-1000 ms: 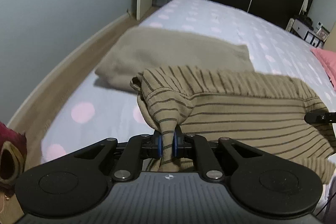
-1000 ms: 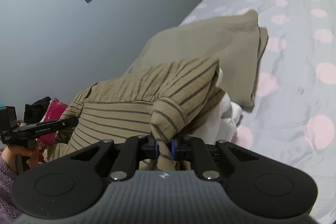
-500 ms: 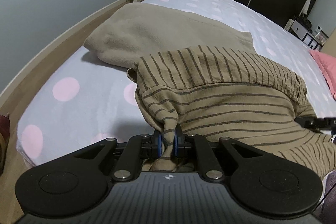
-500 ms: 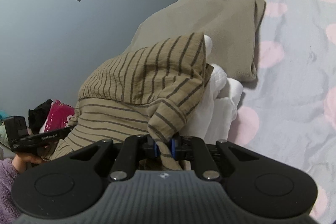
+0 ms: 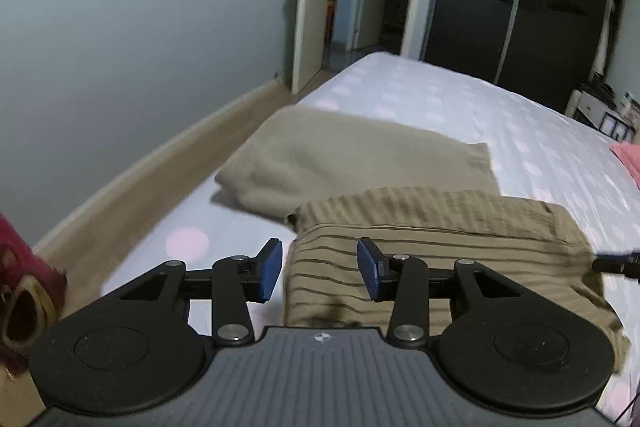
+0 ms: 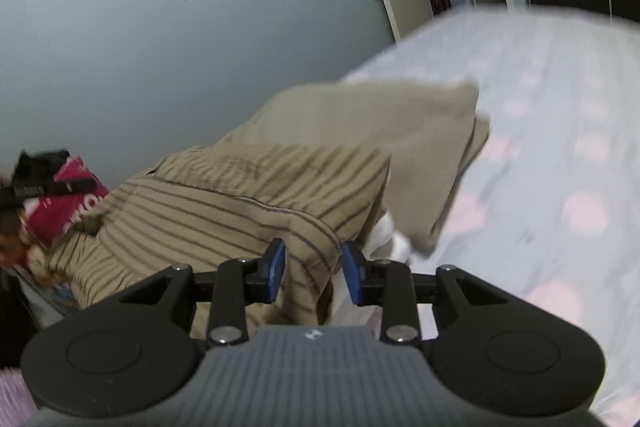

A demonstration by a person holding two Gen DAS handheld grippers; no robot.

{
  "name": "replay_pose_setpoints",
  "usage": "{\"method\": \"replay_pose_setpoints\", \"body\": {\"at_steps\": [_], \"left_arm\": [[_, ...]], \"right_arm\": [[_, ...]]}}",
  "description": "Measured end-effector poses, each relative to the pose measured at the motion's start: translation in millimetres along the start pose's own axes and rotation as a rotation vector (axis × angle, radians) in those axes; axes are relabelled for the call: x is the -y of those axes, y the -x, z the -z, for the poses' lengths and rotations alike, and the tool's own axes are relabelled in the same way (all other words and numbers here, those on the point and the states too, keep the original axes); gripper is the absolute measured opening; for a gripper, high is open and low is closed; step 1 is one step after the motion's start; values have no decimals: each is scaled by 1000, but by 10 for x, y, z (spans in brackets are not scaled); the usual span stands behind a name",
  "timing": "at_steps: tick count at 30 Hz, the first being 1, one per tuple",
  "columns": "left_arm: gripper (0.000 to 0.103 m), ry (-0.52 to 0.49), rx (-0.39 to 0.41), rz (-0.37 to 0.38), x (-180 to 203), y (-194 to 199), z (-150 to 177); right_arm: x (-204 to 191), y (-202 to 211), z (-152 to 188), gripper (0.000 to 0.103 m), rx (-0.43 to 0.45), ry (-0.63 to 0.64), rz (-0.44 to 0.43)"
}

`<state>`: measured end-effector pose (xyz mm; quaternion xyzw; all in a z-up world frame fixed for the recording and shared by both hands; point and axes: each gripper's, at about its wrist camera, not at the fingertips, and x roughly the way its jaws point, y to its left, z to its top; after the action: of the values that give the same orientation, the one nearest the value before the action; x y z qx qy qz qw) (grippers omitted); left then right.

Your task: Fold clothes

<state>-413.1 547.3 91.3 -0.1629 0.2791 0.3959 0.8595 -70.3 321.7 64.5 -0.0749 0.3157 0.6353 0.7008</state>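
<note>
Two grippers are working here, and both have just been opening; through the left wrist view we are seeing the left gripper standing partly open, pads clear of the striped garment, which is lying folded on the bed just in front of a plain beige folded piece; through the right wrist view the right gripper is likewise gaping, cloth between its jaws but unpinched, and only here is white fabric peeking out underneath; we are judging the garment soft, light and limp, best pinched at corners or a folded edge.
</note>
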Motion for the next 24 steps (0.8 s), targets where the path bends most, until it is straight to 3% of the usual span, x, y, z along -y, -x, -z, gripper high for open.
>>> {"method": "replay_pose_setpoints", "body": {"at_steps": [5,10,13,17,20,24], "left_arm": [[30,-131,4,-46,378,310,146],[23,-198,-2,-62,579,352,400],[20,-209,-42,-98,554,180,531],[19,-130,-137,-89,407,-58,705],[19,-103,-165,-80,362,-139,783],[19,-72,-174,-86,359,-160,766]], "right_arm": [[-416,440,121,35,120,155,19],[-864,533,366,33,154,297,1],[-1006,395,513,32,140,339,12],[-949,63,641,28,49,292,31],[-880,-79,720,28,-6,256,19],[-825,-147,691,27,-14,227,15]]}}
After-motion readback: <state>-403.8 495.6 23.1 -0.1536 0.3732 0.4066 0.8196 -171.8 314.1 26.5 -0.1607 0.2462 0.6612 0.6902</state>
